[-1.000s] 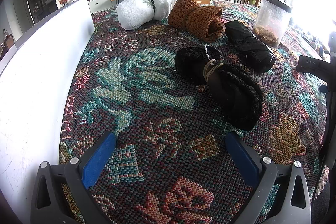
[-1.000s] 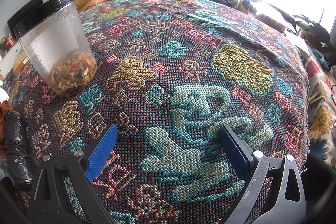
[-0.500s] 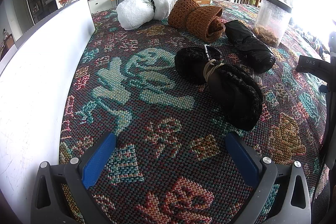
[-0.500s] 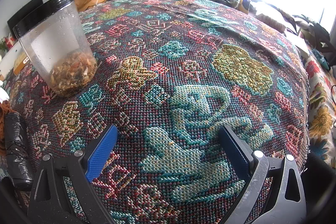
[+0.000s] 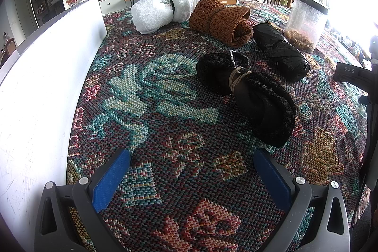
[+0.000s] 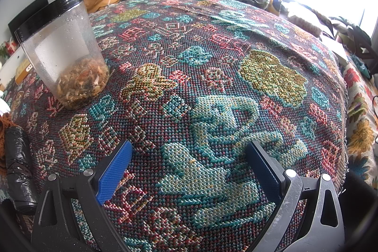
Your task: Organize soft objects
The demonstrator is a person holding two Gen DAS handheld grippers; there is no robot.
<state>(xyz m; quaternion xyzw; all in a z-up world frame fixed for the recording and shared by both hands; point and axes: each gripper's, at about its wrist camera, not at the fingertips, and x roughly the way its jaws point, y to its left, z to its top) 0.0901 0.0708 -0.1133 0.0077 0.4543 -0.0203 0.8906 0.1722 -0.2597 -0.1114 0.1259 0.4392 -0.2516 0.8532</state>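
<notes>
1. Left wrist view: nothing has shifted over the last second; the left gripper (image 5: 191,171) hovers with its jaws wide and empty, so I judge that sorting has not yet begun.
2. The black knitted roll (image 5: 248,96), tied with a cord, lies nearest, ahead and to the right, its long axis running from far-left to near-right.
3. Beyond it lie the black plastic bundle (image 5: 281,51), brown knit roll (image 5: 219,20) and white fleece roll (image 5: 163,11).
4. The right gripper (image 6: 189,169) is likewise wide and empty, unmoved above the woven cloth (image 6: 212,63) near the clear jar (image 6: 63,51).
</notes>
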